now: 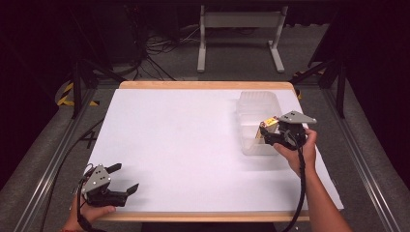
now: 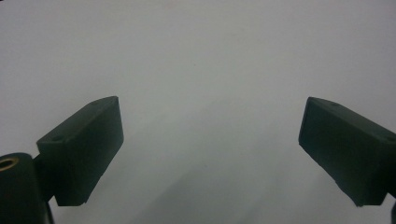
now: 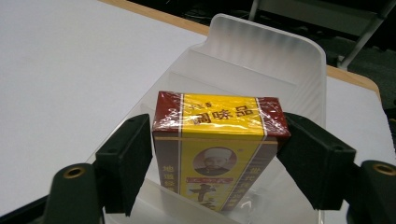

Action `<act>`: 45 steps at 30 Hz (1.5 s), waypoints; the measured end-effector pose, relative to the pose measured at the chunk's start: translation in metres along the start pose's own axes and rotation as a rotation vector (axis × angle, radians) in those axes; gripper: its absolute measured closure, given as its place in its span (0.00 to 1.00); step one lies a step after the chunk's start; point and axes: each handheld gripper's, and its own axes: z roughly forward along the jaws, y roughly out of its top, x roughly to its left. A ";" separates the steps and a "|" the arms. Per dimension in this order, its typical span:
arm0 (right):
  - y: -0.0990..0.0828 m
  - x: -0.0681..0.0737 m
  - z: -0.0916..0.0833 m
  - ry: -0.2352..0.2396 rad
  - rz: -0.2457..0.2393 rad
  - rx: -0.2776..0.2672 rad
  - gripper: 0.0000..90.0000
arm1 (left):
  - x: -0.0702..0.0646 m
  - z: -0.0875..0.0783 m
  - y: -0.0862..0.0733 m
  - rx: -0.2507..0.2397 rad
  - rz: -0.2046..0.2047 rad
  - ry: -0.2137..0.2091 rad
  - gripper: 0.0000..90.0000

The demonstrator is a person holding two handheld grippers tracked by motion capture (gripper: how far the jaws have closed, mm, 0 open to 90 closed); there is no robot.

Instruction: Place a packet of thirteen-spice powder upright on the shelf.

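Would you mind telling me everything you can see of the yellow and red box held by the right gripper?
The box is a small rectangular carton in glossy clear wrap, yellow down the middle with dark red bands at its sides, printed with Chinese characters and a round portrait. It stands upright, its top face toward the camera. The right gripper clamps it, one black jaw on each side. It sits over the near end of the translucent plastic tray at the table's right; whether it touches the tray floor cannot be told.
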 end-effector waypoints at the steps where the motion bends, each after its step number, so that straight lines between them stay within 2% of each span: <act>1: 0.000 0.000 -0.001 -0.001 -0.005 0.003 0.30 | 0.000 0.000 0.000 0.000 0.000 0.000 0.08; 22: -0.003 0.000 -0.022 0.033 -0.062 0.013 0.27 | 0.000 0.000 0.000 0.003 0.003 0.002 0.08; 39: -0.016 0.002 -0.050 0.067 -0.143 0.009 0.26 | -0.001 -0.001 0.000 0.001 0.002 0.002 0.08; 45: -0.023 0.005 -0.058 0.081 -0.194 0.018 0.24 | 0.000 -0.001 0.000 0.001 0.001 0.001 0.08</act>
